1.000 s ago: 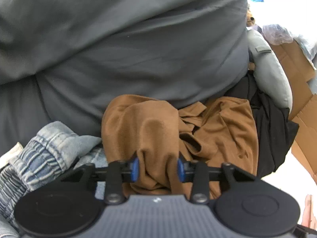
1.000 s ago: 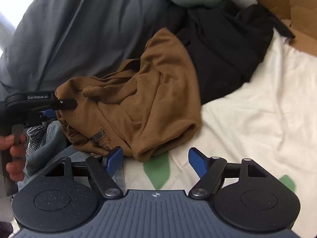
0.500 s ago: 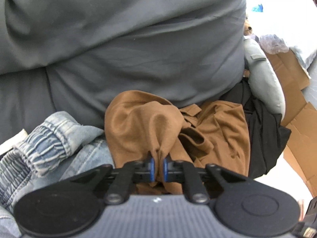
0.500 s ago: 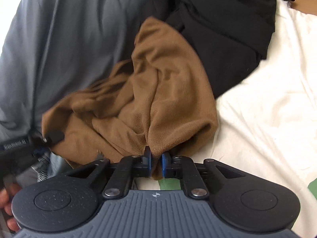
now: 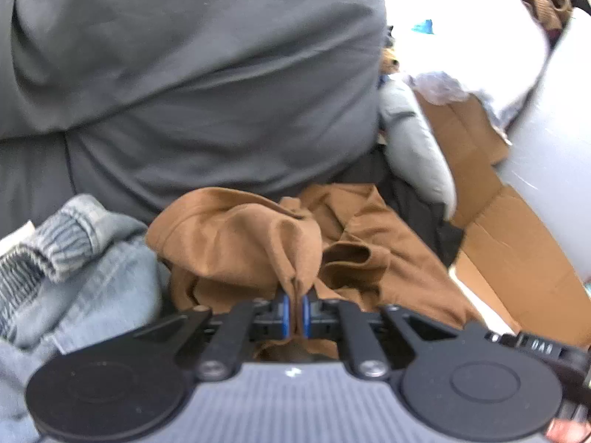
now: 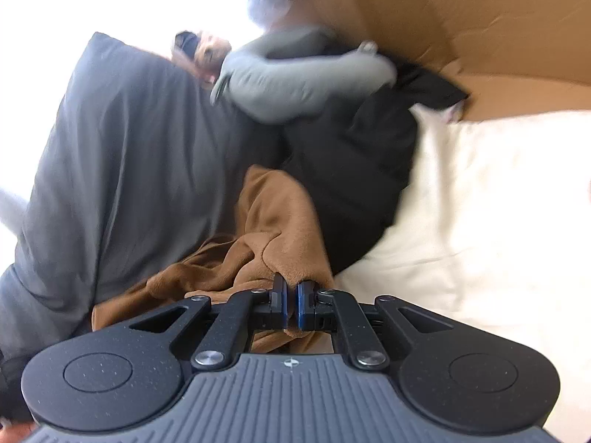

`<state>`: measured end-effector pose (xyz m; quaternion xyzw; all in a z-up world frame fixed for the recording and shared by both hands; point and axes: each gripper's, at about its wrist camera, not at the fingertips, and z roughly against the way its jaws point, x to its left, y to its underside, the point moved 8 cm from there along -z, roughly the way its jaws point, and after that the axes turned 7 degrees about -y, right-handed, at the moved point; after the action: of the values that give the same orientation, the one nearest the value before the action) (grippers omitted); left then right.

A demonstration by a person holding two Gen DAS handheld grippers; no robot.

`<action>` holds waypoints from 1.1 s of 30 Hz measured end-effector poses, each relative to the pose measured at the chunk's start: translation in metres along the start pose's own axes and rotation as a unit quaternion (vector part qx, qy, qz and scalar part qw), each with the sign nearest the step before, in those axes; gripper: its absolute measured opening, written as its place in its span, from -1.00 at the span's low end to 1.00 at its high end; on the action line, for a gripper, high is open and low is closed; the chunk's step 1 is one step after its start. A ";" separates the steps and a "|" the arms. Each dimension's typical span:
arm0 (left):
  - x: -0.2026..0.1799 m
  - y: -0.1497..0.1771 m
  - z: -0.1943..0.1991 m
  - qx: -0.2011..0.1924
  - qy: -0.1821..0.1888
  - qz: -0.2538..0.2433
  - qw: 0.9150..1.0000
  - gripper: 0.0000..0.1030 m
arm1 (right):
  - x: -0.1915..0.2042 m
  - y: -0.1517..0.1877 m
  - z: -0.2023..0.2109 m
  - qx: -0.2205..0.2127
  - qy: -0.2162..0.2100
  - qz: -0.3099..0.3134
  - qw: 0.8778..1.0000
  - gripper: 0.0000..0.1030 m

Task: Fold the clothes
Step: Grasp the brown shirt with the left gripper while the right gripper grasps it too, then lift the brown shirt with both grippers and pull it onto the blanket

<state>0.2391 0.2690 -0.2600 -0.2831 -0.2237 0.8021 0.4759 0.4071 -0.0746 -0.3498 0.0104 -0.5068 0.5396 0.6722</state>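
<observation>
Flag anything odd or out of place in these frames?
Nothing damaged or spilled. The brown garment is still a crumpled heap, pinched by both the left gripper and right gripper. Black clothing and jeans lie unfolded beside it. Right view is motion-blurred.

Cream bed sheet [image 6: 480,203] at 3 o'clock, bearing brown garment [image 6: 280,214] at centre, black garment [image 6: 354,170] at 1 o'clock, grey pillow [image 6: 129,155] at 9 o'clock.
</observation>
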 end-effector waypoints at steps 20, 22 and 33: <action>-0.098 0.113 0.033 0.122 0.138 -0.088 0.979 -0.86 | -0.066 -0.026 0.155 -0.066 0.104 -0.005 0.992 -0.94; -0.109 0.116 0.038 0.127 0.161 -0.095 0.974 -0.86 | -0.072 -0.029 0.173 -0.075 0.112 -0.004 0.991 -0.94; -0.178 0.140 0.069 0.149 0.260 -0.153 0.942 -0.86 | -0.091 -0.044 0.260 -0.126 0.154 -0.006 0.980 -0.94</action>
<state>0.1727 0.0413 -0.2542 -0.3700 -0.0105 0.6420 0.6714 0.2737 -0.3042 -0.2630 -0.1548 -0.4609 0.4621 0.7417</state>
